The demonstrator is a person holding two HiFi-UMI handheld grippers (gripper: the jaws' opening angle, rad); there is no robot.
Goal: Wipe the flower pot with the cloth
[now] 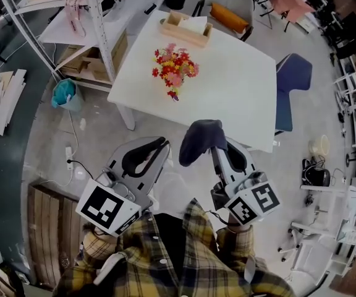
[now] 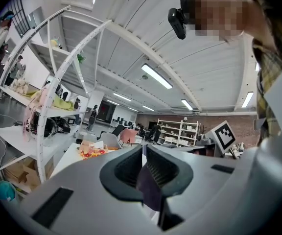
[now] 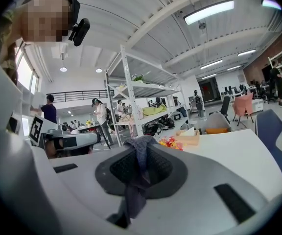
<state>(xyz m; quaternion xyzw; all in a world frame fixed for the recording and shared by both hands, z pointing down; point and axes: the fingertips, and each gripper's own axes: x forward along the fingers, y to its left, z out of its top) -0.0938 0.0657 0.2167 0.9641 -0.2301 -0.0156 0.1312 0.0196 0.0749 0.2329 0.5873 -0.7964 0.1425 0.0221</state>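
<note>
While the person stands just short of a white table [image 1: 227, 85], the flower pot [image 1: 174, 73] sits near the table's middle, well apart from both grippers. From above only its red, pink and yellow blooms show. The pot's own wall cannot be made out.

The right gripper [image 3: 141, 160] is clamped on a dark blue cloth [image 1: 201, 140]. The cloth is bunched over the jaw tips, and a tail of it runs back down the slot between them. It looks soft, limp and light, so it should fold easily round a curved surface. A loose bunch like this may drag rather than press flat.

The left gripper [image 1: 156, 148] has its jaws drawn together at the tips. A dark purplish strip [image 2: 148, 190] sits low in the gap. It looks like fabric, but whether it is pinched cannot be told.

The pot is probably light and top-heavy under its blooms. It could slide or tip on the smooth tabletop when rubbed. The surest hold would likely be on the rim or wall, below the flowers, with the left gripper, while the cloth works round the sides. The blooms look delicate and are best left untouched.

A shallow wooden tray [image 1: 177, 23] stands at the table's far edge and holds something flat and white [image 1: 195, 23]. On the floor by the shelving sits a teal bag [image 1: 65, 93]; its contents are not visible.
</note>
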